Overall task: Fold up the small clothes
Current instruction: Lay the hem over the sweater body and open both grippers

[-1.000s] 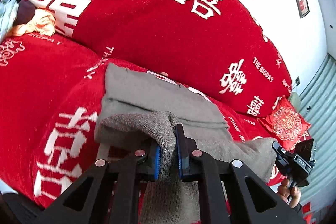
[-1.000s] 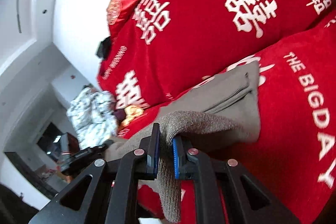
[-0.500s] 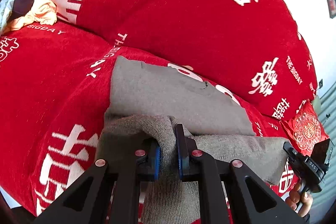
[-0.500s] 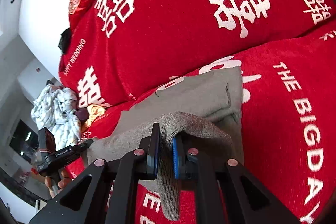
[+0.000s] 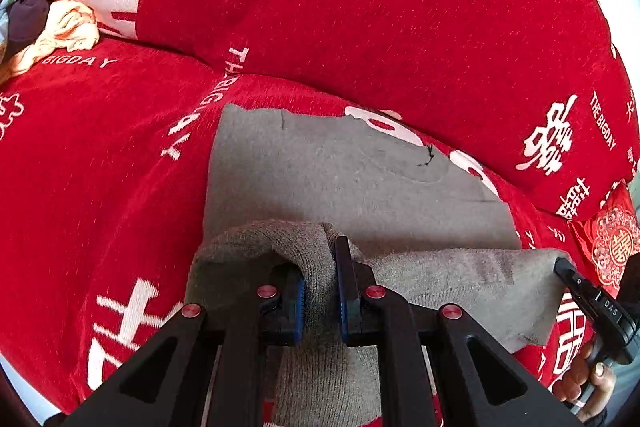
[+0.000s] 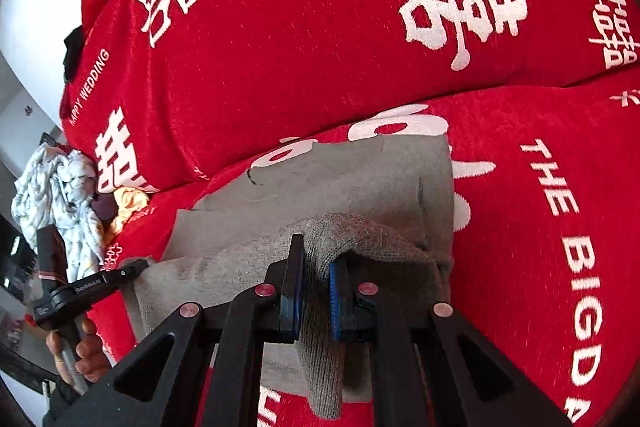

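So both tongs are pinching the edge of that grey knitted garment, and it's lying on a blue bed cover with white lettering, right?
Not quite: the cover is red, not blue. Both wrist views show the red cover with white lettering. The rest holds: the left tongs and right tongs each pinch an edge of the grey knitted garment lying on it.

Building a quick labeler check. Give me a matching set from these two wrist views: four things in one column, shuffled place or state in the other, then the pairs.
Things:
1. grey knit garment
2. left gripper
3. cream cloth
4. round-patterned red cushion

Places or states:
A. bunched at the far left of the sofa seat
B. at the right edge of the left wrist view, beyond the right gripper
C. spread on the red sofa cover, near edge lifted
D. shut on a fold of knit fabric

Pairs: 1-C, 2-D, 3-A, 4-B
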The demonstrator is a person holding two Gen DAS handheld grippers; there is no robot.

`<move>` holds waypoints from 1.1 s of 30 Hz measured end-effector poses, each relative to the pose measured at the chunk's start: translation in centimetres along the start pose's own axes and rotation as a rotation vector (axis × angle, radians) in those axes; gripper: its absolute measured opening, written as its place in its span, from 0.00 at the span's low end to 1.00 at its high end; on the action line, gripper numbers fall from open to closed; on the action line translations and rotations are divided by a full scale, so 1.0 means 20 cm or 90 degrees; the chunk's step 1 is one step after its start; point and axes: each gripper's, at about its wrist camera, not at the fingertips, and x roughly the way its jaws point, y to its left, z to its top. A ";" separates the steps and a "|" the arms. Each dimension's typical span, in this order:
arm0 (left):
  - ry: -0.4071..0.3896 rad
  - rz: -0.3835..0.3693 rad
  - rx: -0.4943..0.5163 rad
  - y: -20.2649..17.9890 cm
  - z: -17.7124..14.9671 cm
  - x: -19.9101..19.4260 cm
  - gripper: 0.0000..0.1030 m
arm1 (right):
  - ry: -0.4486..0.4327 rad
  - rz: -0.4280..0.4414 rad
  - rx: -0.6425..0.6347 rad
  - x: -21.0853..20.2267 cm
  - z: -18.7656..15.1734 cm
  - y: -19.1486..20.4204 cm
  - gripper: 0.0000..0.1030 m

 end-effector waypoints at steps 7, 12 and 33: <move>-0.007 0.004 0.005 -0.06 0.13 0.01 0.13 | -0.007 -0.010 0.002 0.04 0.10 0.00 0.11; 0.000 0.007 0.007 -0.07 0.17 0.05 0.13 | -0.001 -0.019 0.005 0.08 0.13 0.00 0.11; 0.044 -0.009 0.005 0.08 0.21 0.22 0.86 | 0.060 -0.074 0.034 0.31 0.12 -0.16 0.52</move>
